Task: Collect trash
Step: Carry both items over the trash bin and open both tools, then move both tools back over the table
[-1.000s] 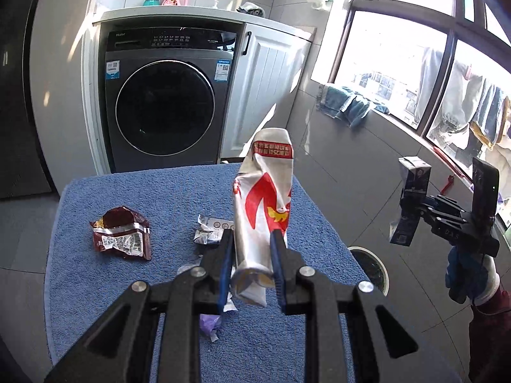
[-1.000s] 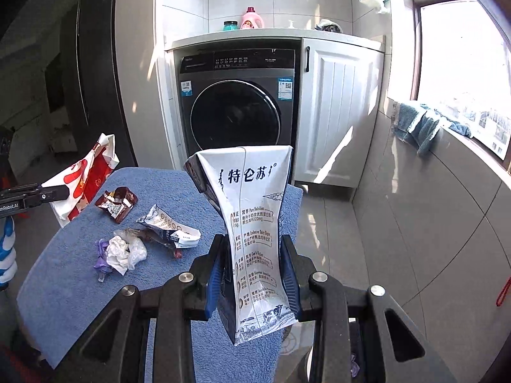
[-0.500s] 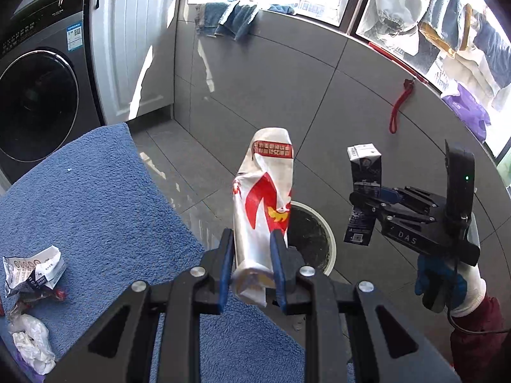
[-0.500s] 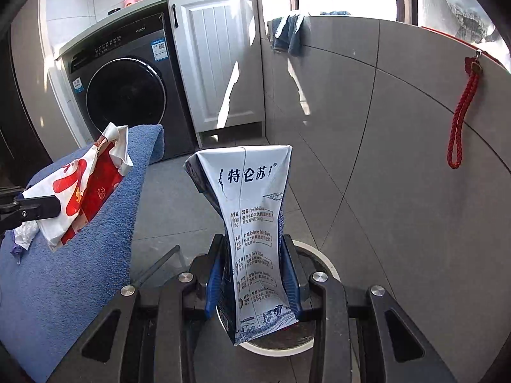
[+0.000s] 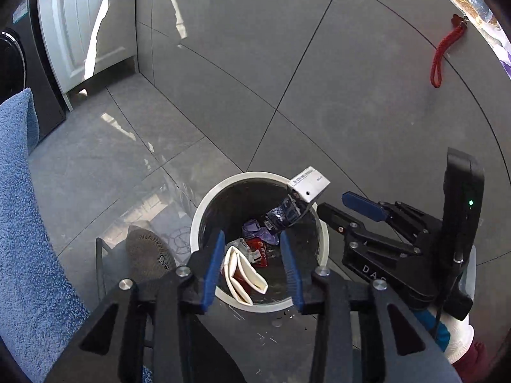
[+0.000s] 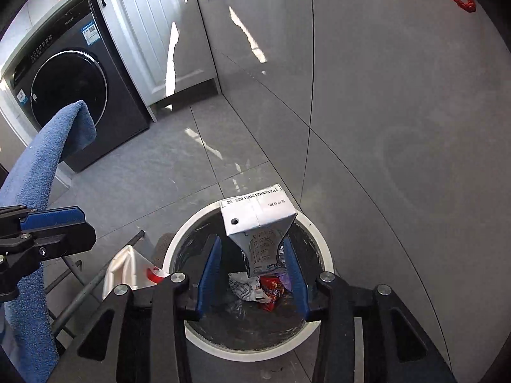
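Note:
The round white-rimmed bin stands on the floor right under both grippers. My left gripper hangs over it, jaws opening. The red-and-white packet has slipped free of the pads and is dropping. My right gripper is also opening. The white milk carton tips forward between its pads, loose, over the bin mouth. Purple, red and white wrappers lie at the bin's bottom.
The blue towel-covered table is at the left, its metal legs beside the bin. A washing machine and white cabinet stand behind. A grey tiled wall with a red cord is close on the right. A gloved hand holds the right gripper.
Both grippers swung off the table, sank and tilted down over the bin. Their jaws have parted: the packet and the milk carton are no longer clamped and are falling.

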Tool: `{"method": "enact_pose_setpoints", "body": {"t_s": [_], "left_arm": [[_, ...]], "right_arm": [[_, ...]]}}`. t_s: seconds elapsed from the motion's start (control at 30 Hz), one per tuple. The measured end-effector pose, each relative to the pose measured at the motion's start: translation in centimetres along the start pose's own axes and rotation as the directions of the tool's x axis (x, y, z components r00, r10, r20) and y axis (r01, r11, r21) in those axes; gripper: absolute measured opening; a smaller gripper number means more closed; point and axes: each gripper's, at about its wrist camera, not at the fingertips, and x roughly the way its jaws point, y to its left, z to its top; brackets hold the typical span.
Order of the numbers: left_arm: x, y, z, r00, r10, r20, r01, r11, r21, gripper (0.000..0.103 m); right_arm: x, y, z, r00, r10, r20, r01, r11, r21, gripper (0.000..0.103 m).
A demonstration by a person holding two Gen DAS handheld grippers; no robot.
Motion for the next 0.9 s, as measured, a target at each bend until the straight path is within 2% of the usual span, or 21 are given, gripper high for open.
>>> {"method": "enact_pose_setpoints", "body": {"t_s": [0.17, 0.3, 0.43, 0.67, 0.9], "left_arm": [[-1.6, 0.2, -0.7, 0.999, -0.015, 0.028, 0.015, 1.000, 0.002, 0.036], [-5.3, 0.7, -1.7, 0.993, 0.023, 0.115, -0.025, 1.000, 0.016, 0.036], [-9.5, 1.7, -2.8, 0.978, 0.055, 0.201, -0.055, 0.998, -0.004, 0.036], [-16.7, 4.7, -5.8, 0.949, 0.138, 0.284, -0.135, 0.990, -0.032, 0.037], [-24.0, 9.0, -10.8, 0.903, 0.221, 0.370, -0.195, 0.975, -0.106, 0.038]], "right_arm": [[-0.6, -0.2, -0.2, 1.000, -0.017, 0.015, 0.017, 1.000, -0.020, 0.043], [-2.3, 0.7, -0.1, 0.998, -0.019, 0.053, 0.021, 0.999, -0.042, 0.045], [-4.7, 2.9, 0.1, 0.995, -0.027, 0.095, 0.037, 0.994, -0.107, 0.048], [-9.2, 7.8, 0.7, 0.984, 0.013, 0.178, 0.021, 0.983, -0.184, 0.050], [-13.3, 13.2, 0.2, 0.967, 0.074, 0.243, -0.010, 0.967, -0.256, 0.051]]}}
